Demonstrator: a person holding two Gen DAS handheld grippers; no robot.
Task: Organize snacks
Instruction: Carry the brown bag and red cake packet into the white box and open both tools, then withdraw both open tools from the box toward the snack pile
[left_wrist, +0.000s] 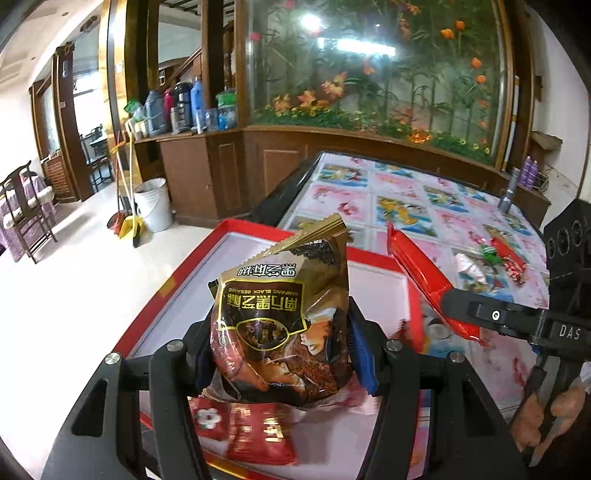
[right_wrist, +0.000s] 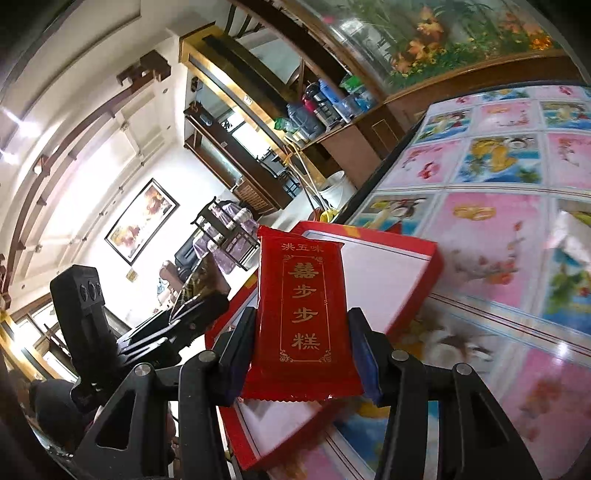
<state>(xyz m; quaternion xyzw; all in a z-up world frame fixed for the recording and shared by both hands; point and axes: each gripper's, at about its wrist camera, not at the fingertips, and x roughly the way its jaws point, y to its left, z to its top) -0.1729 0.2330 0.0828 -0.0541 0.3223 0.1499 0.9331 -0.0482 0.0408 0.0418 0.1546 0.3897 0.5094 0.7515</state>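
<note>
Brown-and-gold crinkled foil sesame packet (left_wrist: 280, 328) hides the middle of the red-rimmed white-floored cardboard box (left_wrist: 236, 254) and the top of a red foil packet with gold characters (left_wrist: 258, 432) lying under it; that packet's print is blurred. Near end of the long red foil wrapper (left_wrist: 417, 280) is covered by the right gripper's black finger. Small red and green sweets (left_wrist: 498, 254) on the far right: too small to identify. Flower-patterned tablecloth (right_wrist: 487, 258) is smeared at the right edge of the right wrist view.

Brown-gold sesame packet (left_wrist: 280, 325); red gold-lettered cake packet (right_wrist: 303, 314); red-rimmed white box (left_wrist: 373, 258); floral tablecloth (left_wrist: 424, 199).
</note>
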